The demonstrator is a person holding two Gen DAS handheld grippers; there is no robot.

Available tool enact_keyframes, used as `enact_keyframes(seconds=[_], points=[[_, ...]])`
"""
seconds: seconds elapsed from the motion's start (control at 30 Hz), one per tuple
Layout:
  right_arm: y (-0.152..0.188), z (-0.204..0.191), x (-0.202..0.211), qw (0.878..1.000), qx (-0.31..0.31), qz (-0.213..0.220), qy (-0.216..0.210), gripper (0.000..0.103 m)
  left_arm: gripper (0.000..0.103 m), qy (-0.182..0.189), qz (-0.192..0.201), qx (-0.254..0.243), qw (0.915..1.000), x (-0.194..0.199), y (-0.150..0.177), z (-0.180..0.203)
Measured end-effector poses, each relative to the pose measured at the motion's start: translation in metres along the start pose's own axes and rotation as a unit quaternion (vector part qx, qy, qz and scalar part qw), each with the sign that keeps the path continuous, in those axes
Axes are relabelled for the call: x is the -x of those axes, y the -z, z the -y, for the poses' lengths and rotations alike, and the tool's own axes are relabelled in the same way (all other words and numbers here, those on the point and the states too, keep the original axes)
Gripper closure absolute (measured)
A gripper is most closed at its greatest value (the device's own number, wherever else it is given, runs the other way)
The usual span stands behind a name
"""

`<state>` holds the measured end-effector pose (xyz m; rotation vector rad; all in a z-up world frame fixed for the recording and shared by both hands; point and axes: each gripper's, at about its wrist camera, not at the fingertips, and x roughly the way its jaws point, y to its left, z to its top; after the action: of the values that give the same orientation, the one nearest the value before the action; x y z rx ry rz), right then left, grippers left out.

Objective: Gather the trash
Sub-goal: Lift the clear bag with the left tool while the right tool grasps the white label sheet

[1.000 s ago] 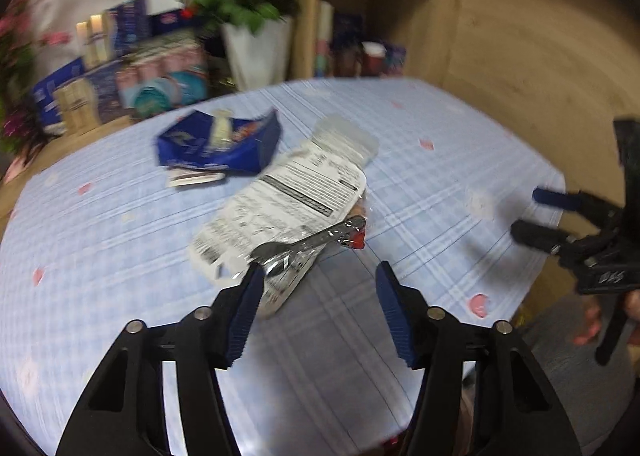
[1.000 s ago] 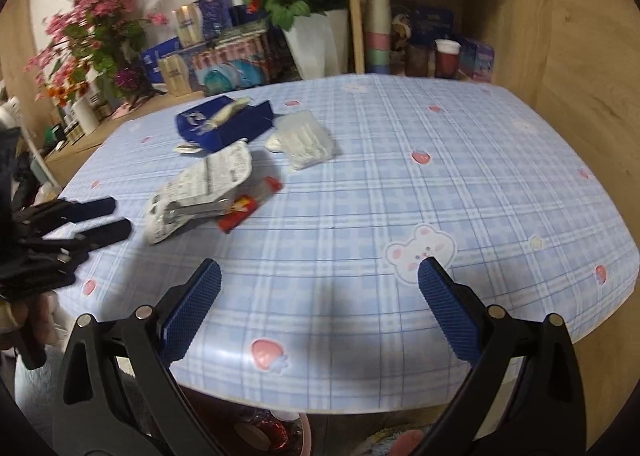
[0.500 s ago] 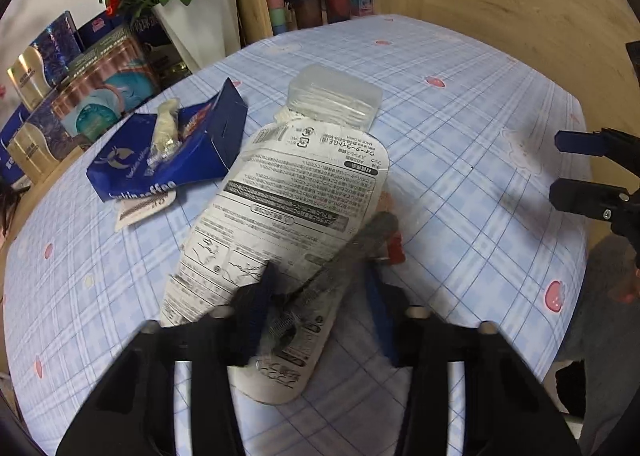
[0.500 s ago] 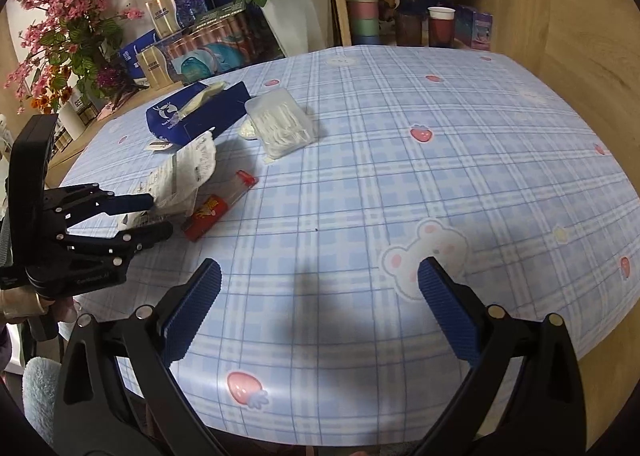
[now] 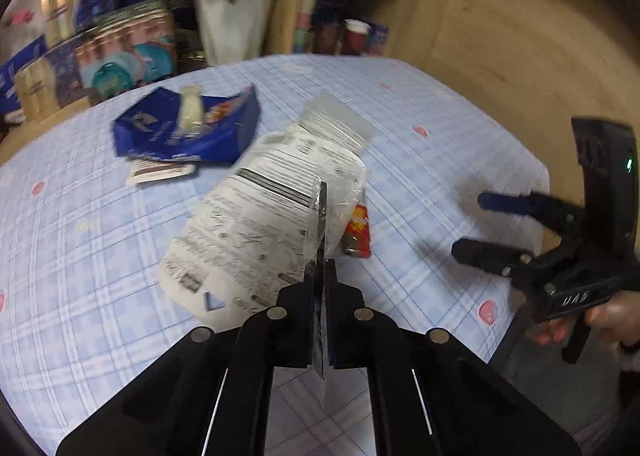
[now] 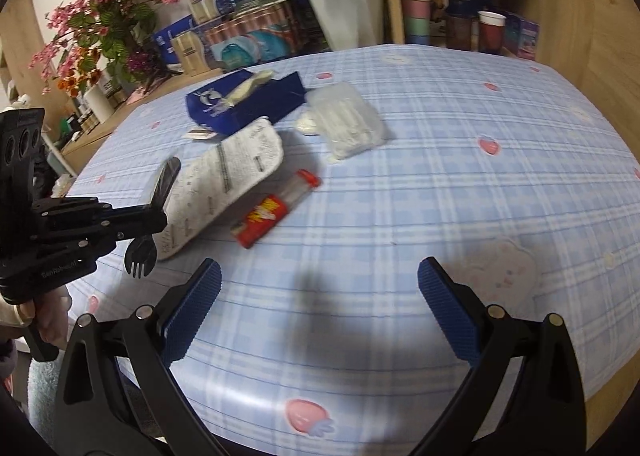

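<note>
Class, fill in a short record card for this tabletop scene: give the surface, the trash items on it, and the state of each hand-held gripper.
Surface: table with blue checked cloth
Held item: black spork in clear wrapper
Left hand-held gripper: shut on the spork
Right hand-held gripper: open, holding nothing
Printed white pouch: partly lifted at the left gripper
Red tube: lying on the cloth
Blue packet: behind the pouch
Clear plastic box: right of the packet

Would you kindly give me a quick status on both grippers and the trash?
Left gripper shut on wrapped black spork. Right gripper open, empty. White pouch, red tube, blue box on table. Nothing in the way.
</note>
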<state>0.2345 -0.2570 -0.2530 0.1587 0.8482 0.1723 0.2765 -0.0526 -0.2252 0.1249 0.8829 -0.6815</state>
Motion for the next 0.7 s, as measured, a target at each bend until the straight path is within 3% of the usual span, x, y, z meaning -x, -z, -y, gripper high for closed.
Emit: enact_keyframes(seconds=[0.3, 0.47, 0.7], points=[[-0.039, -0.027, -0.036, 0.998, 0.026, -0.005, -0.057, 0.017, 0.099, -0.051, 0.056, 0.091, 0.993, 0.038, 0.016, -0.03], [-0.063, -0.035, -0.068, 0.997, 0.008, -0.024, -0.07, 0.02, 0.099, -0.065, 0.08, 0.131, 0.986, 0.063, 0.03, -0.042], [-0.075, -0.037, -0.1, 0.993, -0.045, -0.046, -0.1, 0.027, 0.099, -0.071, 0.096, 0.144, 0.9823, 0.084, 0.045, -0.042]])
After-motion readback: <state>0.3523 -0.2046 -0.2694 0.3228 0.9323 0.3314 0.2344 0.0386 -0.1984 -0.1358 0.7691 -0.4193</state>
